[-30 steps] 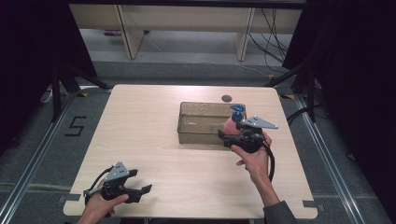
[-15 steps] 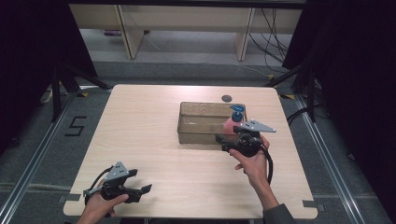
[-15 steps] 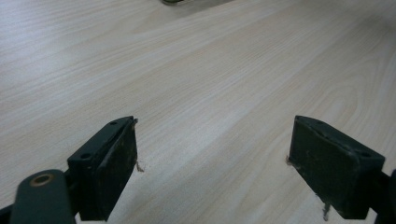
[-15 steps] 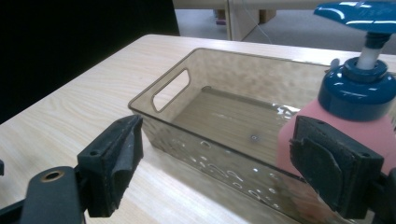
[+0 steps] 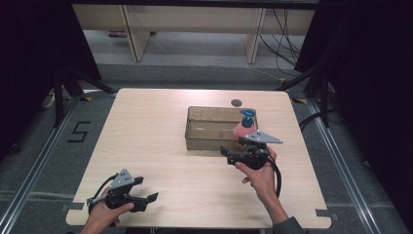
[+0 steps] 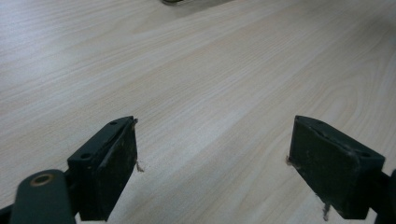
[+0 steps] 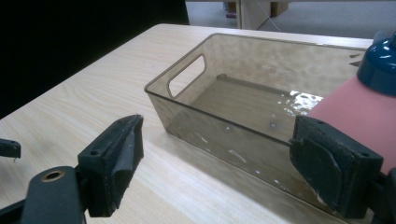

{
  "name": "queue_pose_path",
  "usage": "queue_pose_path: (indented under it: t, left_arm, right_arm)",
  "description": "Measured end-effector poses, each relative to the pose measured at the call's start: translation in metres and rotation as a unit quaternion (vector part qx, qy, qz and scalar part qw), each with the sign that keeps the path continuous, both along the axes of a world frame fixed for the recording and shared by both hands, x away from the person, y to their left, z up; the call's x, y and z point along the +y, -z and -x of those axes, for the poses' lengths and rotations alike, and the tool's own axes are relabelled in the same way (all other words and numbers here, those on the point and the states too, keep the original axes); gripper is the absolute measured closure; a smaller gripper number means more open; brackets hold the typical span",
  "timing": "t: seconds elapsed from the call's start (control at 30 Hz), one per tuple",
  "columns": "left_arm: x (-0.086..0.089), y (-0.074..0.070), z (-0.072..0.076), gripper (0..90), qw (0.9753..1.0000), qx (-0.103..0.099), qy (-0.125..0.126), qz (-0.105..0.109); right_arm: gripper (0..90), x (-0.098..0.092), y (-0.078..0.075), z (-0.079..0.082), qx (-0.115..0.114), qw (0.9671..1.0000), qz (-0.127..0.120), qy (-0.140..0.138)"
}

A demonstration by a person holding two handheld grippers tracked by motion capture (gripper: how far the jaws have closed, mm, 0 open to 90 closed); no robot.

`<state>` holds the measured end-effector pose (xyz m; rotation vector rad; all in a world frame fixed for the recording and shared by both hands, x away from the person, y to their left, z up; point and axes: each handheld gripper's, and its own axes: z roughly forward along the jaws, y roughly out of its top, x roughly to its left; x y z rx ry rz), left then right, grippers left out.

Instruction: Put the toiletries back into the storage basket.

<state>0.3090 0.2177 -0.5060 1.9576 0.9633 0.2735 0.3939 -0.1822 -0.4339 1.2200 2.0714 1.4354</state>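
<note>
Bottle (image 5: pixel 243 129): pink with a blue cap, upright in the right end of the bin.
Bin (image 5: pixel 210 138): clear brownish tray with cut-out handle, right of centre on the tabletop (image 5: pixel 160 122).
Right gripper (image 5: pixel 227 152): released, jaws spread, just before the bin's near wall, beside the bottle.
Left gripper (image 5: pixel 151 200): released, jaws wide, at the near left corner, well apart from the bin.

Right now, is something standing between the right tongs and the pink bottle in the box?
Nothing visible. The right tongs are open beside the brown clear box, and the pink bottle sits just behind one jaw, inside the box's near corner.
</note>
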Motion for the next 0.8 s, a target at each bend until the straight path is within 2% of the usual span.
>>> queue_pose_path:
  t: [0.03,0.07,0.1,0.17,0.2,0.23,0.27,0.3,0.37,0.43,0.47,0.53,0.63,0.7,0.73,0.77,0.8]
  left_arm:
    - [0.000,0.000,0.000,14.8,1.0000,0.000,-0.001,0.003]
    - [0.000,0.000,0.000,14.8,1.0000,0.000,-0.001,0.001]
    - [0.000,0.000,0.000,14.8,1.0000,0.000,0.000,0.000]
    - [0.000,0.000,0.000,14.8,1.0000,-0.001,0.001,-0.001]
    - [0.000,0.000,0.000,14.8,1.0000,-0.001,0.001,-0.001]
    - [0.000,0.000,0.000,14.8,1.0000,-0.001,0.001,-0.001]
    - [0.000,0.000,0.000,14.8,1.0000,-0.001,0.001,-0.001]
    - [0.000,0.000,0.000,14.7,1.0000,-0.002,0.002,0.001]
    - [0.000,0.000,0.000,14.7,1.0000,-0.001,0.001,0.000]
    - [0.000,0.000,0.000,14.7,1.0000,-0.001,0.001,-0.001]
    - [0.000,0.000,0.000,14.8,1.0000,-0.001,0.000,0.002]
    - [0.000,0.001,0.000,14.8,1.0000,-0.002,0.001,0.001]
    - [0.000,0.001,0.000,14.8,1.0000,-0.002,0.001,0.001]
    - [0.000,0.001,0.000,14.8,1.0000,-0.002,0.001,0.001]
    - [0.000,0.001,0.000,14.7,1.0000,-0.002,0.001,0.001]
    - [0.000,0.000,0.000,14.8,1.0000,-0.002,0.000,0.000]
    - [-0.001,0.001,0.000,14.7,1.0000,-0.005,-0.003,0.003]
  right_arm:
    - [18.2,0.002,0.000,0.002,0.013,0.9999,-0.011,0.002]
    - [18.2,0.000,0.001,0.000,-0.008,0.9999,0.004,-0.009]
    - [18.2,0.002,0.000,0.002,0.008,0.9999,-0.007,-0.002]
    - [18.2,0.001,0.000,0.003,0.006,1.0000,0.000,-0.003]
    - [18.2,0.002,0.002,0.003,-0.002,1.0000,-0.005,-0.006]
    - [18.2,0.003,0.002,0.005,0.012,0.9999,-0.009,-0.001]
    - [18.2,0.003,0.003,0.005,0.008,0.9999,-0.009,-0.008]
    - [18.2,0.002,0.002,0.005,0.003,1.0000,0.001,-0.006]
    - [18.2,0.004,0.003,0.006,0.009,0.9999,-0.009,-0.011]
    - [18.2,0.005,0.004,0.007,0.009,0.9999,0.002,-0.008]
    - [18.1,0.006,0.004,0.009,0.015,0.9998,-0.012,-0.010]
    - [18.0,0.006,0.004,0.010,0.011,0.9999,-0.001,-0.012]
    - [17.9,0.009,0.007,0.011,0.010,0.9997,-0.006,-0.020]
    - [17.9,0.009,0.007,0.012,0.016,0.9997,-0.011,-0.016]
    - [17.9,0.008,0.007,0.012,0.002,0.9998,0.001,-0.019]
    - [17.7,0.009,0.008,0.012,0.001,0.9999,0.004,-0.015]
    - [17.5,0.011,0.008,0.013,0.016,0.9997,0.000,-0.017]
